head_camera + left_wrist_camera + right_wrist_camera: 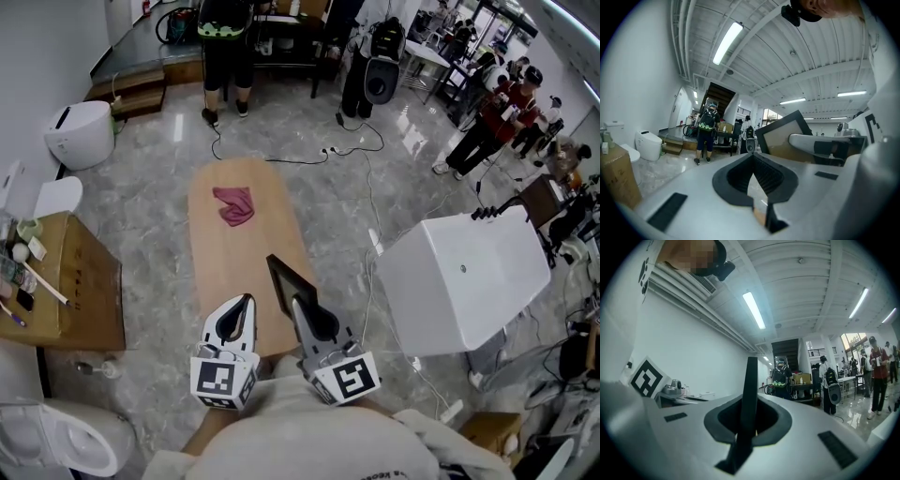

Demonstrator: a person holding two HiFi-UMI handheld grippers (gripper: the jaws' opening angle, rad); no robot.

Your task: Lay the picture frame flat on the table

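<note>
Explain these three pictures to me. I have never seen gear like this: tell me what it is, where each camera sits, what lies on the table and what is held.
A person is working with a two-jaw tool in each hand. The head view comes from a camera on the person's head, looking down; the other two come from cameras riding on each tool, looking along its jaws. The left hand-held gripper is shut and empty. The right hand-held gripper is clamped on the edge of a black rectangular picture frame, which stands up rather than lying flat. Below them is a long light wooden table, with a crumpled pink cloth further along it.
</note>
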